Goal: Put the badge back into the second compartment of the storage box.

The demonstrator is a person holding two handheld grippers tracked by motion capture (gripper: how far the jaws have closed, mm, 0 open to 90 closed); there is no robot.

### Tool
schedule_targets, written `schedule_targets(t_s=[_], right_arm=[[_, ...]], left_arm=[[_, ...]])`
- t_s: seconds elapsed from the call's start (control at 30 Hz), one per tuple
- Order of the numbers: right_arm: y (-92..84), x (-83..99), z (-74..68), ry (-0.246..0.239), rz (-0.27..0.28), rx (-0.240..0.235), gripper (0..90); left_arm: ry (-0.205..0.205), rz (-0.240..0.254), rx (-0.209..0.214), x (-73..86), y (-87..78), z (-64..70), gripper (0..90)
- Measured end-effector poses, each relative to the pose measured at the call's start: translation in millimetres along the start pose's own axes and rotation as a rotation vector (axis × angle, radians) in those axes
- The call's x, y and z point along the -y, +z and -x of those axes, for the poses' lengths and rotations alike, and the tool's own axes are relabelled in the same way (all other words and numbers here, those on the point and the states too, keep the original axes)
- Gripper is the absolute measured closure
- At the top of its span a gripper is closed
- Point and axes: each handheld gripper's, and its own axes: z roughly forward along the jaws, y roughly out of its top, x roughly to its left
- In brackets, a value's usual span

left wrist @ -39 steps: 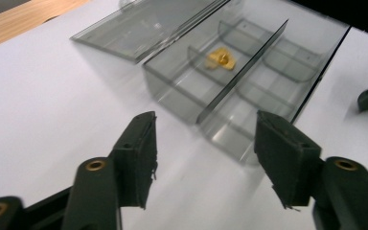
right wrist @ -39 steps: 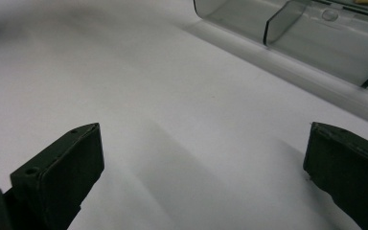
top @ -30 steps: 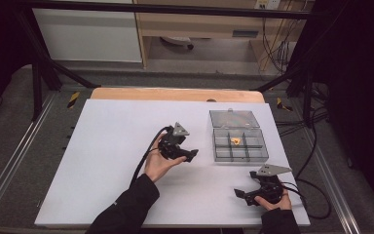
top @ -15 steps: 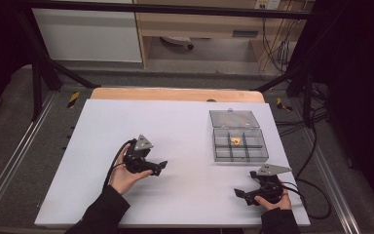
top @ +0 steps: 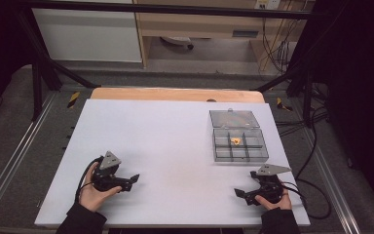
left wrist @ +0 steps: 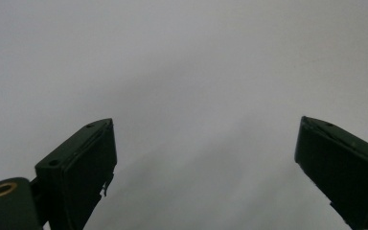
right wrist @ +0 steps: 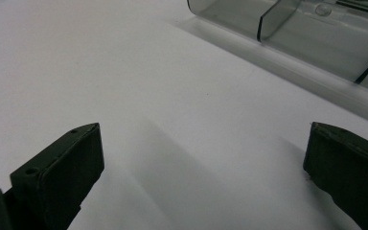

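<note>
a: where are you keeping the grippers?

b: you're resting the left gripper [top: 132,179] and right gripper [top: 238,193] low on the table [top: 175,136], jaws apart, gripping nothing (probably parked).

a: and the box [top: 238,145]?

b: it's sitting open beyond the right gripper, a small orange piece [top: 235,141] lying inside.

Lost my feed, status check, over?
Left gripper open, empty. Right gripper open, empty. Compartment box lid open, small orange piece inside. White tabletop between unobstructed.

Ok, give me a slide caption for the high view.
Both open tongs, left and right, rest on the white table near an open compartment box.
</note>
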Motion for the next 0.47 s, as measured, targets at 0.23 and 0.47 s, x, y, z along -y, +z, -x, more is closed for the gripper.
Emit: schedule_targets(t_s=[0.23,0.47], right_arm=[[-0.4,-0.2,0.1,0.003,-0.003,-0.001,0.6],[-0.1,-0.1,0.2,0.002,-0.009,0.001,0.6]], left_arm=[[-0.028,0.004,-0.003,15.3,-12.6,-8.0,5.3],[-0.026,-0.011,-0.011,24.0,-15.3,-12.1,4.7]])
